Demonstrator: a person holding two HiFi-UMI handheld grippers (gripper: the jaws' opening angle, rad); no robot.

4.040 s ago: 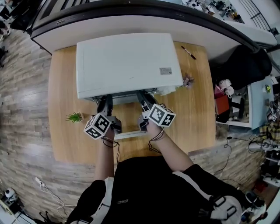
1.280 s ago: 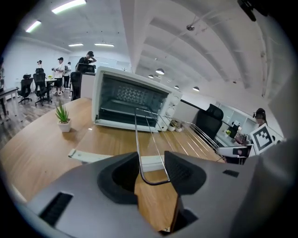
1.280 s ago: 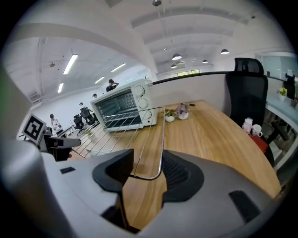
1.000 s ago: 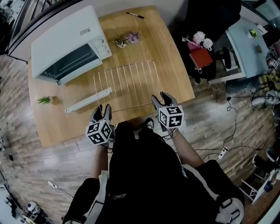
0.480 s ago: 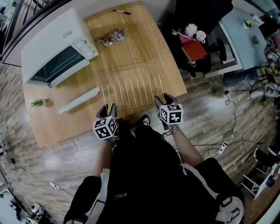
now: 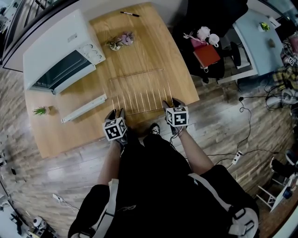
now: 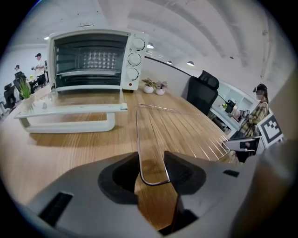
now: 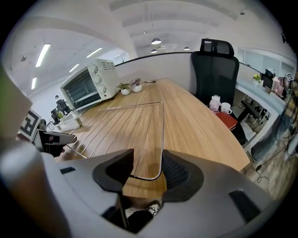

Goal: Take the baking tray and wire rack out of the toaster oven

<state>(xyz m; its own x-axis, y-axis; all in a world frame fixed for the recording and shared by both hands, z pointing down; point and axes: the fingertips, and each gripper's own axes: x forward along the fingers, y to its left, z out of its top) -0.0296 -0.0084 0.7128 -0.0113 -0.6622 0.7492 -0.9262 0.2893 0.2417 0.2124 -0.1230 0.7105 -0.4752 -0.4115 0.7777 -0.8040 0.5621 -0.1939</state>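
Both grippers have sunk with the wire rack, which now lies low across the near part of the wooden table, its front edge by the table's rim. Left gripper clamps the rack's near left corner, right gripper its near right corner. Farther back on the left stands the toaster oven, door folded open

One oven, one rack, two claws

Wooden table bears toaster oven; pen; flower pots; green plant
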